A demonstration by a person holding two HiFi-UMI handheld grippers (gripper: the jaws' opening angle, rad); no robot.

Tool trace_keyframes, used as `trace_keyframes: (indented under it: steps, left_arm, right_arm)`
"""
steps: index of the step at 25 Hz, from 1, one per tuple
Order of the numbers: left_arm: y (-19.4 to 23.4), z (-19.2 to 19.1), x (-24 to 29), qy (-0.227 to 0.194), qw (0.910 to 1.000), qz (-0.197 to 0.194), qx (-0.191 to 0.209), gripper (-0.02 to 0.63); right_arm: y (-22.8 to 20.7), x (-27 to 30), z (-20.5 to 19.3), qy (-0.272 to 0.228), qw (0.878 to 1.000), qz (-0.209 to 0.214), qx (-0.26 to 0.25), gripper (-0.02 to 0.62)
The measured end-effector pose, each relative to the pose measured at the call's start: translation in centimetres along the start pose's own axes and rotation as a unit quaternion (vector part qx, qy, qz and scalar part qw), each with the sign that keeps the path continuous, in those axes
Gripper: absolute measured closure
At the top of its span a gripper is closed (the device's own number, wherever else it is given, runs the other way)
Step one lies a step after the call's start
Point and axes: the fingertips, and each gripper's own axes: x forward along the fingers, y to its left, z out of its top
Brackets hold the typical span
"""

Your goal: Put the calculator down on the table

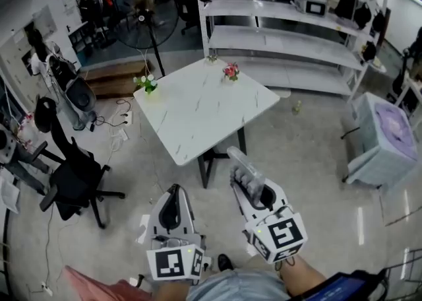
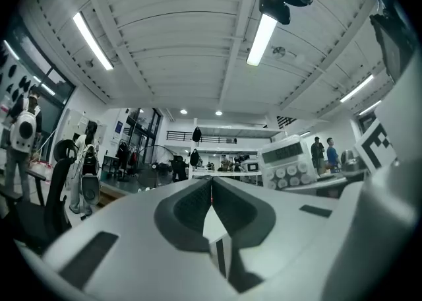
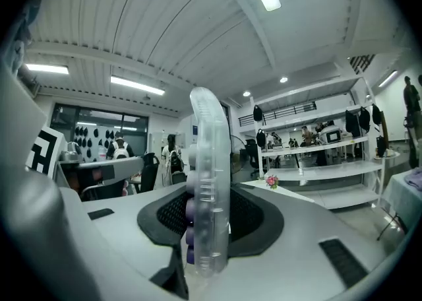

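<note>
My right gripper [image 1: 253, 189] is shut on the calculator [image 1: 245, 170], a clear-cased one with purple keys that sticks up and forward out of the jaws. In the right gripper view the calculator [image 3: 210, 187] stands edge-on between the pads of the right gripper [image 3: 208, 230]. It hangs in the air just short of the near corner of the white marble table [image 1: 198, 111]. My left gripper [image 1: 173, 195] is level beside it, with its jaws shut and nothing in them [image 2: 212, 191]. The left gripper view also shows the calculator's face [image 2: 287, 162].
Two small flower pots [image 1: 231, 71] [image 1: 146, 82] stand at the table's far edges. A black office chair [image 1: 69, 174] is to the left, white shelving [image 1: 290, 42] and a fan [image 1: 149, 19] are behind, and a purple-topped box [image 1: 385, 136] is at the right.
</note>
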Motion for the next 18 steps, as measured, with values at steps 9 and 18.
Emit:
trace_keyframes:
  steps: [9, 18]
  left_arm:
    - [0.8, -2.2, 2.2, 0.021, 0.9996, -0.014, -0.011, 0.597]
    - [-0.8, -5.9, 10.3, 0.060, 0.9981, -0.009, -0.004, 0.597]
  right_arm:
    - [-1.8, 1.9, 0.4, 0.006, 1.000, -0.023, -0.002, 0.448]
    - [-8.7, 6.8, -1.8, 0.035, 0.999, -0.020, 0.022, 0.448]
